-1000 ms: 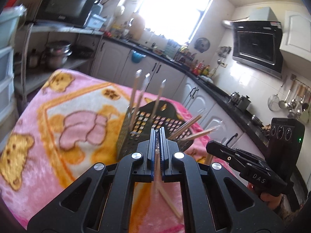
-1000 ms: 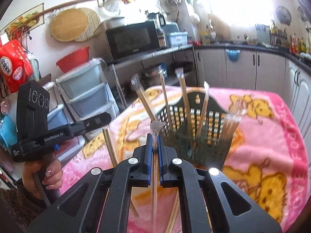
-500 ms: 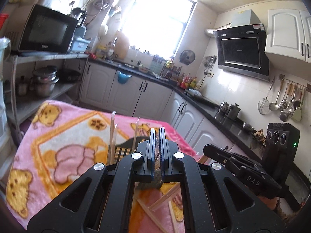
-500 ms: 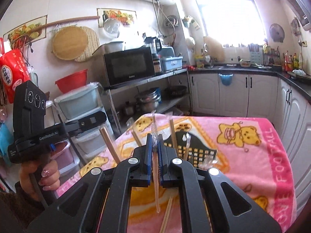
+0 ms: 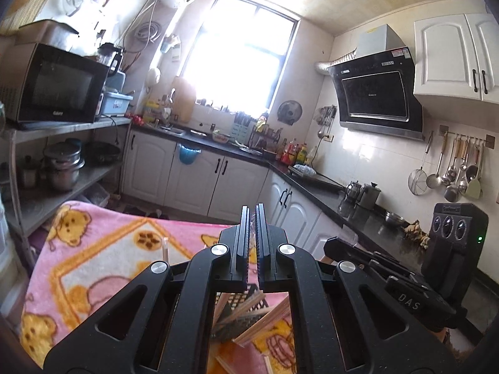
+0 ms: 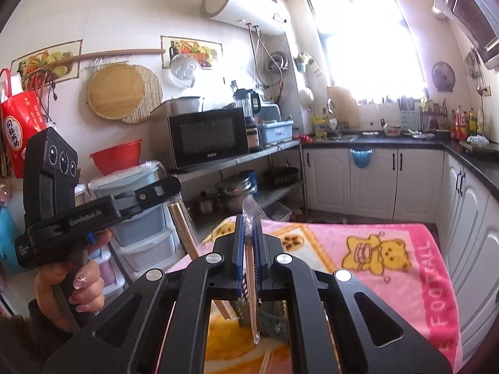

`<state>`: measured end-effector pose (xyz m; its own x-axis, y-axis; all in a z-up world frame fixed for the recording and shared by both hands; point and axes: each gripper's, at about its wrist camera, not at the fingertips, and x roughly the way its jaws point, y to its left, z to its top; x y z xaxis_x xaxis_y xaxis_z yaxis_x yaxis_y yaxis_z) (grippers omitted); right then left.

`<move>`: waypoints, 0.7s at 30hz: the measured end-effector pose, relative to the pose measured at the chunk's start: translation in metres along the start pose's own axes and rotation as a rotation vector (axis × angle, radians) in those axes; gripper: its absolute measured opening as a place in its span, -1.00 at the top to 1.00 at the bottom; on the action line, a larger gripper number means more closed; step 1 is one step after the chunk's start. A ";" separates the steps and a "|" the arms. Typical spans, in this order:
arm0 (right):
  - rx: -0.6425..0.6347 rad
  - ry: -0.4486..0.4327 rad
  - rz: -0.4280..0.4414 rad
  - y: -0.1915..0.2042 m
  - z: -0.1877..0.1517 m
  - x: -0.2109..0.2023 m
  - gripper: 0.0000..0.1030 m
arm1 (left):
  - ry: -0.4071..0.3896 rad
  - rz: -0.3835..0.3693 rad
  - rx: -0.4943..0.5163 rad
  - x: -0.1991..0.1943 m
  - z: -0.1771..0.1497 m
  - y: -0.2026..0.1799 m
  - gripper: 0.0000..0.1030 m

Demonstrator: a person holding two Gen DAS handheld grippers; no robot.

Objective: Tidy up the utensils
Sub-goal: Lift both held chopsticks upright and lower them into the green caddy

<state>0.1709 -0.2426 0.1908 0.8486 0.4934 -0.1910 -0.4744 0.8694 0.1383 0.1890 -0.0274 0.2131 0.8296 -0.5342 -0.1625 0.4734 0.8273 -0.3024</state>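
Right wrist view: the right gripper (image 6: 249,243) pinches a plastic-wrapped pair of wooden chopsticks (image 6: 251,283) above the black perforated plastic utensil basket (image 6: 271,318) on the pink bear-print blanket (image 6: 389,268). The left gripper (image 6: 174,191) clamps another wrapped wooden chopstick pair (image 6: 184,230) beyond the blanket's left edge.

both grippers (image 5: 252,215) (image 6: 248,221) lifted (each pinching wrapped chopsticks (image 6: 249,258)); black basket (image 5: 240,311) now below.

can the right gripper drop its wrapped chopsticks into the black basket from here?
Probably yes. The right gripper is shut on the wrapped chopsticks, and the black basket sits right below its jaws on the pink blanket. Only the chopsticks already standing in the basket crowd the opening.
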 end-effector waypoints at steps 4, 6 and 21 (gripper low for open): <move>-0.012 -0.031 -0.004 0.001 0.013 0.003 0.89 | -0.026 0.008 0.006 0.005 0.013 0.000 0.97; -0.013 -0.039 -0.007 0.001 0.018 0.005 0.89 | -0.043 0.017 0.013 0.005 0.019 -0.001 0.97; -0.037 -0.098 -0.049 -0.009 0.042 0.031 0.89 | -0.090 0.058 0.008 0.025 0.035 0.009 0.97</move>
<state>0.2111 -0.2359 0.2242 0.8888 0.4472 -0.1001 -0.4388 0.8935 0.0951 0.2244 -0.0274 0.2394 0.8788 -0.4678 -0.0942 0.4258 0.8578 -0.2878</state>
